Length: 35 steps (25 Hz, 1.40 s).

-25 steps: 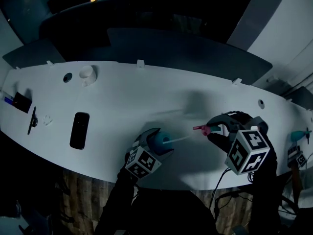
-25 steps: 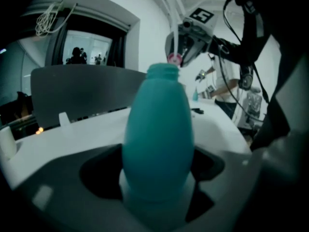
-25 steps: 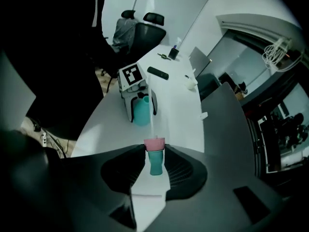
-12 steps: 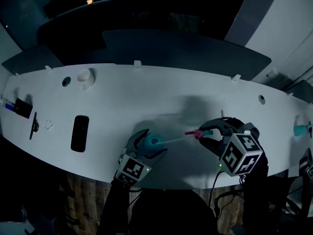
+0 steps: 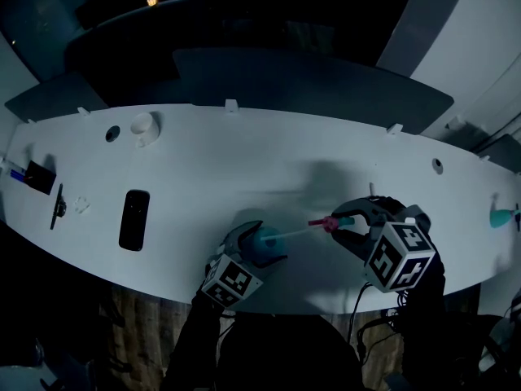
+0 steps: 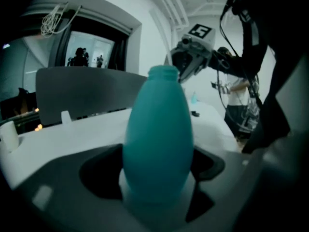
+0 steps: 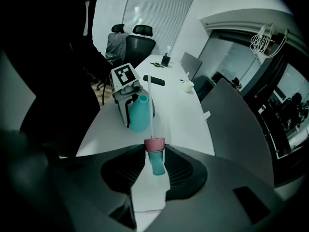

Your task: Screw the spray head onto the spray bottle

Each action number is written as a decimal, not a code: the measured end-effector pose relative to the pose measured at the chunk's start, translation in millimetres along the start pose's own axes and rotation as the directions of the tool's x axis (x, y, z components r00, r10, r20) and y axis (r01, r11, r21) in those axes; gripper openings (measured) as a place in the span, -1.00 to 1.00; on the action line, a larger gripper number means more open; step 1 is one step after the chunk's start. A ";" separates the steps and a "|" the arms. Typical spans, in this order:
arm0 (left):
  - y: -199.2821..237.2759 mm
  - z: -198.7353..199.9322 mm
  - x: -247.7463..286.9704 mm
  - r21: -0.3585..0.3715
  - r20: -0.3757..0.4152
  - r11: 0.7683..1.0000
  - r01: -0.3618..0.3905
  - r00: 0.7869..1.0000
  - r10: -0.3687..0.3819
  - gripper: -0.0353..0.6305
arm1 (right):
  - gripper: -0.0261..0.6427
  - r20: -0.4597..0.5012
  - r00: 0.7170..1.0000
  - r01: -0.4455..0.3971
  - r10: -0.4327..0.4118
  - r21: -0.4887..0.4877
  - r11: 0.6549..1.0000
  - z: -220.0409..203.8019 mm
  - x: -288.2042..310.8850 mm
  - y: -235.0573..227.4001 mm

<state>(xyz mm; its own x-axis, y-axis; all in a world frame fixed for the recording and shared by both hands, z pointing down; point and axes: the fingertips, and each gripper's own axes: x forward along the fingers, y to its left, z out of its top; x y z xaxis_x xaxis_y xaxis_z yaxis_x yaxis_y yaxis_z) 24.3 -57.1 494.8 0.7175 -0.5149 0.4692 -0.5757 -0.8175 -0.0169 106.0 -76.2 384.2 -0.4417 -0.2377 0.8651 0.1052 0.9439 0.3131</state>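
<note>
**Head not on bottle yet, both grippers loaded**

- left gripper (image 6: 155,174): jaws closed on the bottle (image 6: 157,129), gripping low on its body. Bottle is upright with its mouth open, at the near edge of the table (image 5: 244,153). Its base is hidden behind the jaws.
- right gripper (image 7: 155,172): jaws clamped on the spray head (image 7: 155,162). The pink collar (image 7: 154,143) sits just past the fingertips and the tube (image 7: 150,105) points at the bottle. The head's rear part is buried between the jaws, so its shape is unreadable.
- Head view is dim. The tube runs left to the bottle mouth, and I can't tell if the tip is inside or just short.
- The tube doesn't show in the left gripper view.

Counts:
- 1 bottle
- 1 spray head
- 2 grippers
- 1 phone (image 5: 133,219), well left of the bottle
- 1 white cup-like item (image 5: 144,126) near the far edge
- 1 teal thing (image 5: 498,216) at the table's right end, too small to identify
</note>
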 end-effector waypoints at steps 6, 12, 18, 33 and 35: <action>-4.4 1.2 7.4 -0.046 0.032 0.999 0.011 0.999 -0.009 0.35 | -0.53 -0.001 1.000 0.002 -0.002 0.025 1.000 -7.2 -3.3 3.8; -14.4 0.9 13.2 -0.047 0.029 0.998 0.050 0.998 -0.048 0.65 | -0.53 -0.001 1.000 0.002 -0.002 0.035 0.999 -10.8 -4.0 5.7; -6.9 11.1 -9.7 -0.043 0.060 0.999 0.014 0.998 -0.012 0.73 | -0.53 0.002 1.000 0.000 0.000 0.031 1.000 -8.4 -5.0 4.7; -8.3 128.9 -107.6 0.197 0.216 0.976 -0.097 0.975 0.054 -0.39 | -0.53 -0.048 0.999 -0.024 0.020 -0.072 0.997 7.8 5.6 10.2; -11.6 125.9 -109.2 0.186 0.206 0.980 -0.074 0.978 0.035 -0.39 | -0.53 -0.053 0.998 -0.023 0.019 -0.074 0.997 7.0 4.3 10.0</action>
<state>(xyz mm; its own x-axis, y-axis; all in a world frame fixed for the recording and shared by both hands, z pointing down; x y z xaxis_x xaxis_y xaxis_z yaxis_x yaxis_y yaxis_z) 2.1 -23.9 332.6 0.7624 -0.5852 0.2761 -0.5441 -0.8107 -0.2159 98.9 -66.2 388.3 -0.3913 -0.2312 0.8907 0.1808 0.9297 0.3208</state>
